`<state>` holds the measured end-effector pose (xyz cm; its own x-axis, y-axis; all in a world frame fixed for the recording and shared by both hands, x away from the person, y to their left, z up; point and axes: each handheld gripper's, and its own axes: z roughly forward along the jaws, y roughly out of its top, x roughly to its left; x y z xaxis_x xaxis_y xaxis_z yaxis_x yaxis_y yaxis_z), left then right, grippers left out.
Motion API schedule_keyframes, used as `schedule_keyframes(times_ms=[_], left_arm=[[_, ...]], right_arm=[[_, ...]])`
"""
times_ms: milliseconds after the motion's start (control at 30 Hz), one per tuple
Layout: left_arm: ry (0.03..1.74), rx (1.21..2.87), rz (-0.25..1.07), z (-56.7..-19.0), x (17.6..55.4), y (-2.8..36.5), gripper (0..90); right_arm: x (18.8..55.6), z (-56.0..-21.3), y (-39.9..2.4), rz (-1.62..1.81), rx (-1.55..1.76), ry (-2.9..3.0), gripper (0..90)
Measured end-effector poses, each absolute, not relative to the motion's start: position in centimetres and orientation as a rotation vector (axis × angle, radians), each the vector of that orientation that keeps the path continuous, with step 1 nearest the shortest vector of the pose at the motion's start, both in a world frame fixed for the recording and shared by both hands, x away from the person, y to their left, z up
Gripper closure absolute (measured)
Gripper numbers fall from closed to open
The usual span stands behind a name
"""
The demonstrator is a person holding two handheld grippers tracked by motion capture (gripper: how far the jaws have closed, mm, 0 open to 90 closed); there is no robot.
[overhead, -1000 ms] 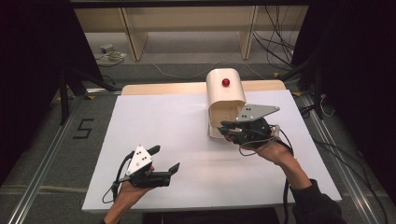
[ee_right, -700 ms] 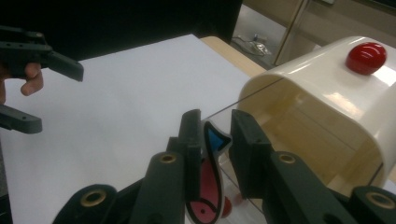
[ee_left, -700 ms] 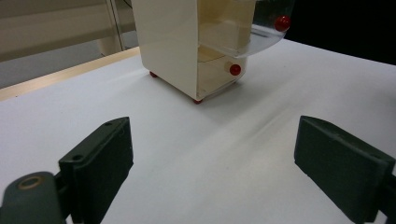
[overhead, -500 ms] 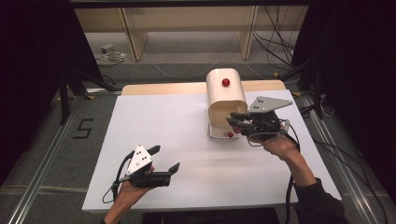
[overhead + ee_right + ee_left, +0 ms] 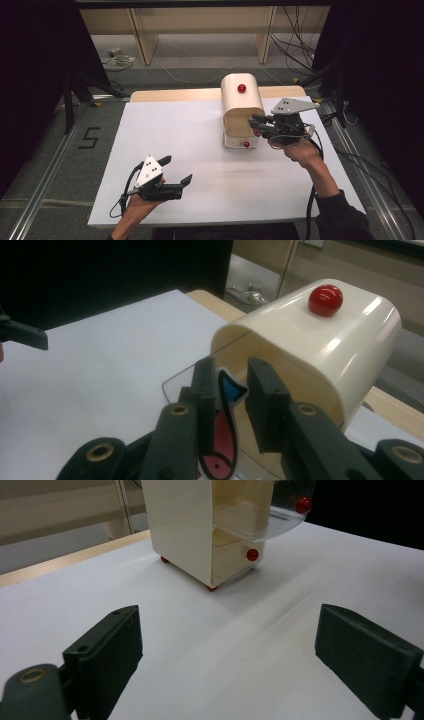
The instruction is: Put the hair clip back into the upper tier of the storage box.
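A cream box with a rounded top and a red knob stands on the white table. Its clear front flap is swung open. My right gripper hovers at the box's open front, to its right. In the right gripper view its jaws are shut on a flat pink and blue fish-shaped piece just outside the opening of the box. My left gripper rests low near the table's front left, open with nothing between its jaws, and looks toward the box.
A wooden strip runs along the table's far edge. A wooden frame's legs and loose cables lie on the floor beyond. Metal rails flank the table. A second red knob sits low on the box front.
My right gripper has drifted to the right and slightly away from the box's front, with the fish piece still between its jaws. The left gripper has stayed put.
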<state>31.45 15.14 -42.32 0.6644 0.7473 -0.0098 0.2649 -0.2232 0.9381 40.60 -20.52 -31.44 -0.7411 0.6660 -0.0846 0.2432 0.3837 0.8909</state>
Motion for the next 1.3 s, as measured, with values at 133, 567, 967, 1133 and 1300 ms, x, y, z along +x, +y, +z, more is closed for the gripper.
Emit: schedule_keyframes(times_ms=[133, 567, 967, 1133, 1300], left_arm=[[0.811, 1.789, 0.551, -42.3, 31.5, 15.1, 11.4], [0.812, 1.790, 0.551, -42.4, 31.5, 15.2, 11.4], [0.814, 1.790, 0.551, -42.4, 31.5, 15.2, 11.4], [0.813, 1.789, 0.551, -42.4, 31.5, 15.2, 11.4], [0.812, 1.789, 0.551, -42.4, 31.5, 15.2, 11.4]], right_arm=[[40.8, -31.5, -20.5, 1.313, 0.795, 2.211, 75.4], [41.8, -32.0, -20.6, 1.309, 0.826, 2.199, 75.3], [42.6, -32.7, -20.7, 1.295, 0.861, 2.200, 75.3], [42.8, -32.8, -20.6, 1.291, 0.866, 2.197, 75.2], [43.0, -33.1, -20.5, 1.283, 0.866, 2.204, 75.2]])
